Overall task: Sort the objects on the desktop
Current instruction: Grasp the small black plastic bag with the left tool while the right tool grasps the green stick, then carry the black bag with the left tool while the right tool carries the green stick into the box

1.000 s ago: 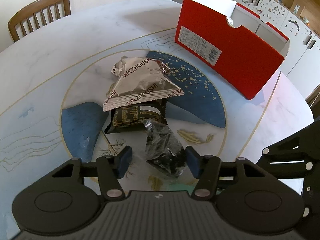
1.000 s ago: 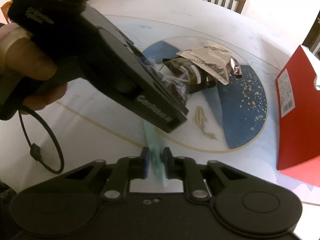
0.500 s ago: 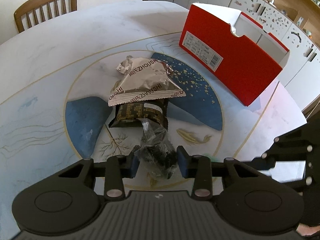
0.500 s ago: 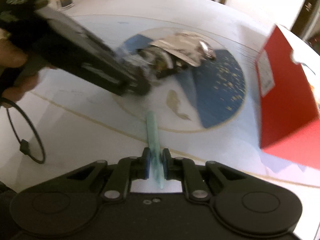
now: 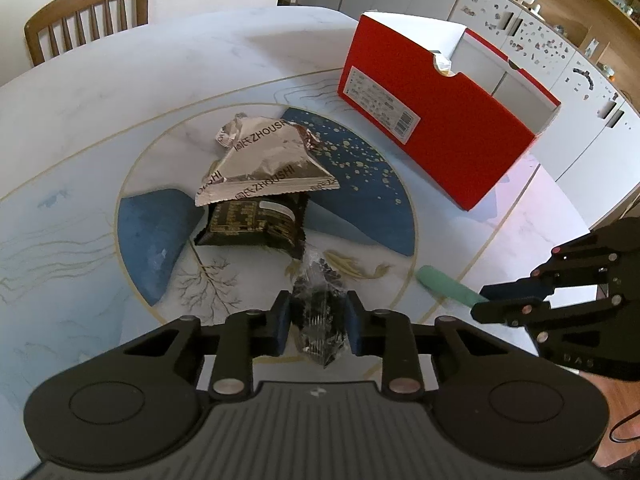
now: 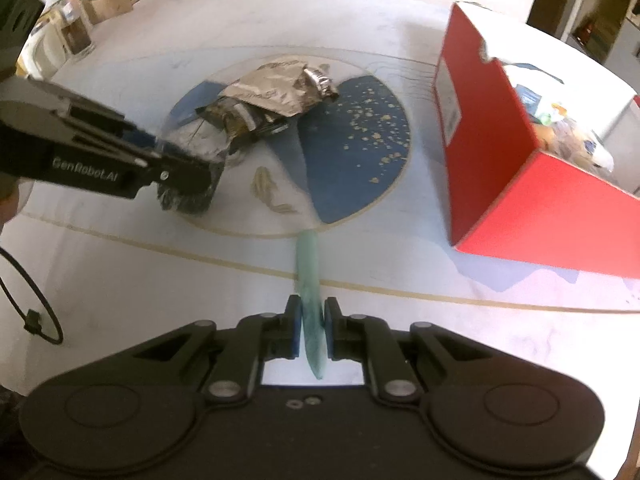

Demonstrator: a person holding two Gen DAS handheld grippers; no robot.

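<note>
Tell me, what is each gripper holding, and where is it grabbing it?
The left gripper pinches the clear crinkly packet of dark bits around its middle. The right gripper pinches the thin green strip near its close end.

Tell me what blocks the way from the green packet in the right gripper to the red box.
Nothing visible does. The green packet sits clamped in the right gripper, and only bare table lies between it and the red box, whose open top faces up.

wooden chair, white cabinets
</note>
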